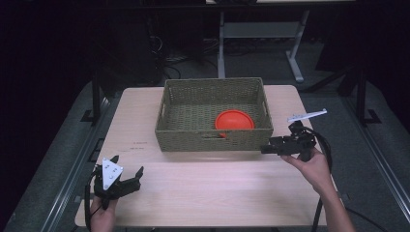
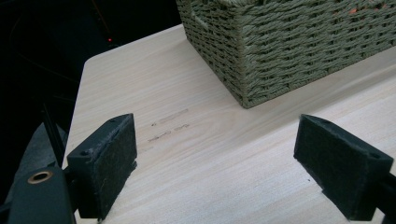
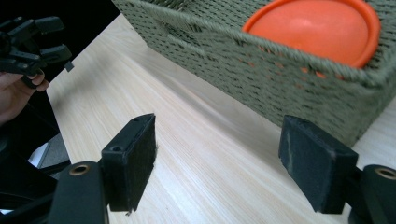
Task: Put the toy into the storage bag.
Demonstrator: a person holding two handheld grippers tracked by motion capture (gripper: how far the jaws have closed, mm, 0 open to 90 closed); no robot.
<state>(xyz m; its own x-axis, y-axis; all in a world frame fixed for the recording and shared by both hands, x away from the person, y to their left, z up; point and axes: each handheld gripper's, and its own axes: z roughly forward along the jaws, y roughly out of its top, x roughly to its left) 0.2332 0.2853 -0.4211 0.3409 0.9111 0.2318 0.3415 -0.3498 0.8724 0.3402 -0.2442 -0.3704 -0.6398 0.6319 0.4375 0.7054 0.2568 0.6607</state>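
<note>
Basket point(image 1: 212, 140) stands at the middle of the desk point(image 1: 203, 183), and the orange plate point(image 1: 234, 120) lies inside it toward the right front corner. At the near left corner the left gripper point(image 1: 126, 175) hovers well apart from the basket, jaws wide apart and empty. Further right, the right gripper point(image 1: 265, 149) sits just beside the basket's right front corner, jaws likewise spread with nothing between them. For the plate, I judge the right one should rise over the woven wall, come down at the plate's rim, and close only once a pad is under the lip
</note>
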